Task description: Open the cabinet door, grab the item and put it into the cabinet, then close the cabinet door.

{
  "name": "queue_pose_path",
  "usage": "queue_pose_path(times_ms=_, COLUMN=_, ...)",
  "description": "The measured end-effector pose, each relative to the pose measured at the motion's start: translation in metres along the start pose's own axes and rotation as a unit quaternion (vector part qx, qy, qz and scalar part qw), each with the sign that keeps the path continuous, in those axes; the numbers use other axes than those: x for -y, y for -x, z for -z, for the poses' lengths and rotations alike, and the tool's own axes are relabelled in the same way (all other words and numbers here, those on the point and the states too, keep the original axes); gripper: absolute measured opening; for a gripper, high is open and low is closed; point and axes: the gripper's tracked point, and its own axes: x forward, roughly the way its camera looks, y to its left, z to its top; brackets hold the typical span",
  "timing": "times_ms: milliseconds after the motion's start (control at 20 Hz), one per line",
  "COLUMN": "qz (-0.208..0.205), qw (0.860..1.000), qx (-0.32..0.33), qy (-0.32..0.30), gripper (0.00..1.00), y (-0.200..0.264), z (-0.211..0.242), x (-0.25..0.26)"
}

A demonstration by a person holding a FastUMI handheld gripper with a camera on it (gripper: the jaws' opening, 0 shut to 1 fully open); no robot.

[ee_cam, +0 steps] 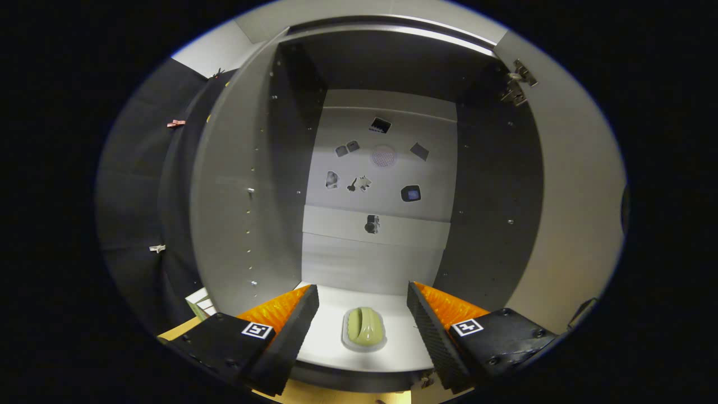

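Note:
The cabinet (252, 185) stands open right in front of me, its door (566, 213) swung out to the right with a hinge (519, 84) near its top. A small pale green item (365, 328) lies on the white cabinet floor (392, 336), close to the front lip. My gripper (363, 292) is open, its two fingers spread wide to either side of the item without touching it. The item rests between the fingers, slightly nearer to me than their tips.
The cabinet's back wall (381, 174) carries several small dark stickers and a round vent. A wooden table edge (179, 331) and a small box (199, 303) show beside the left finger. Black booth cloth (140, 185) hangs to the left of the cabinet.

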Motion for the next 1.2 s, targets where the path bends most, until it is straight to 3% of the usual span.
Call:
queue_pose_path(times_ms=300, qz=-0.008, qw=1.000, qx=0.011, qy=-0.017, gripper=0.98, y=0.098, z=-0.018, x=-0.019)
queue_pose_path(times_ms=650, qz=0.032, qw=0.998, qx=0.031, qy=-0.033, gripper=0.97, y=0.235, z=-0.043, x=-0.012)
queue_pose_path(times_ms=850, qz=0.077, qw=0.997, qx=0.027, qy=-0.013, gripper=0.98, y=0.309, z=-0.043, x=0.021)
queue_pose_path(times_ms=1200, qz=0.098, qw=0.992, qx=0.044, qy=-0.070, gripper=0.98, y=0.396, z=-0.044, x=0.081)
